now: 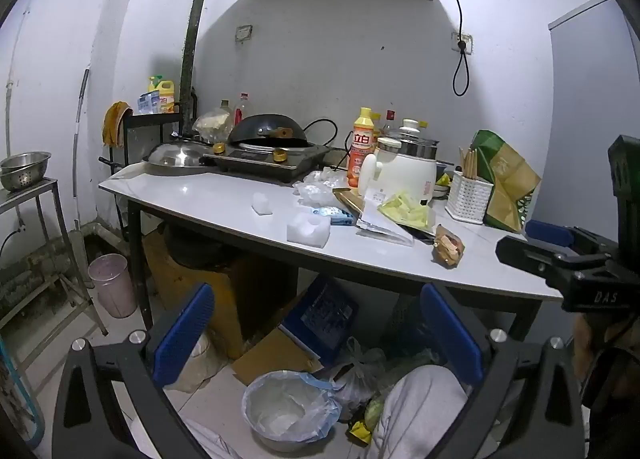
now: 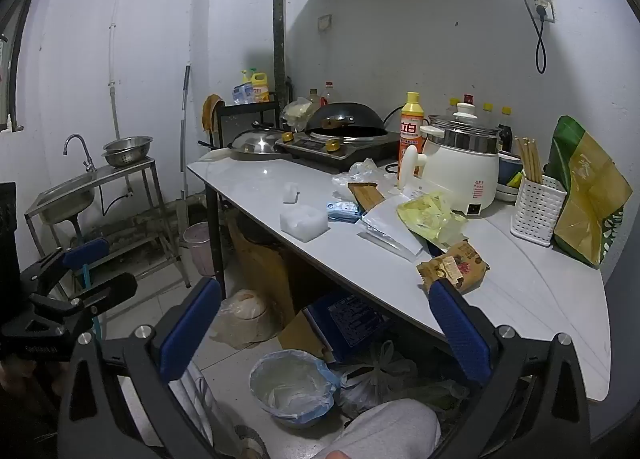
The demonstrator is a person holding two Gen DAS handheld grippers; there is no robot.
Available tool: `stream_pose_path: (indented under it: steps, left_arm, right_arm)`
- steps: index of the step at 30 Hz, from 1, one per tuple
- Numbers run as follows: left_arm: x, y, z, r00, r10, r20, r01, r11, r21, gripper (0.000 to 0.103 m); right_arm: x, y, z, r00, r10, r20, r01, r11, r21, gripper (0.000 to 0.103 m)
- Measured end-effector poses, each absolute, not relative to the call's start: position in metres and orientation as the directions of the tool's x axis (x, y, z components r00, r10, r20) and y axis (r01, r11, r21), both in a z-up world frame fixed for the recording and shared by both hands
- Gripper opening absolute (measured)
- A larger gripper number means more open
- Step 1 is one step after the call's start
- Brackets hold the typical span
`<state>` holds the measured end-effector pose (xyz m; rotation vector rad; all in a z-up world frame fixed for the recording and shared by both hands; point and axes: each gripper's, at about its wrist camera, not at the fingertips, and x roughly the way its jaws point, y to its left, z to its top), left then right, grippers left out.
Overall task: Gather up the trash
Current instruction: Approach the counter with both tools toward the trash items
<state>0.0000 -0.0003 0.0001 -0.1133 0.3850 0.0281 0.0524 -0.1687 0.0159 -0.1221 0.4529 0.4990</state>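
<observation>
- Two grippers are in the air in front of the counter [image 2: 256, 179], and both are wide open with nothing between their blue pads.
- The left gripper [image 1: 318, 333] is low, below the counter's front edge.
- The right gripper [image 2: 326, 329] is low too, and its right pad sits just in front of a brown snack wrapper [image 2: 454, 267].
- That brown snack wrapper lies near the counter's front edge.
- A yellow plastic bag [image 2: 430, 215] lies crumpled in front of the white pot [image 2: 460, 167].
- White papers [image 2: 388, 223] lie flat beside the yellow plastic bag.
- A white foam block [image 2: 302, 223] sits close to the front edge, and a smaller white piece [image 2: 290, 193] sits just behind it.
- A small blue packet [image 2: 342, 211] lies between the white foam block and the white papers.
- Clear plastic wrap [image 2: 360, 173] lies crumpled near the stove [image 2: 336, 145].
- A bin with a blue bag [image 2: 292, 387] in it stands on the floor under the counter.
- A knee in grey trousers [image 2: 388, 427] shows beside the bin.
</observation>
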Motion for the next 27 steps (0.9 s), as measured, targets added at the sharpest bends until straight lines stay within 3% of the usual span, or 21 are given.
stream_pose_path:
  steps: [27]
  left_arm:
    - [0.0027,-0.0038,0.0037,0.927,0.002,-0.375,-0.046,0.993,-0.109,0.103]
  right_arm:
    - [0.0493,-0.1692,0.0172,0.782,0.435,-0.446,-0.487,0.874,-0.001,0.103]
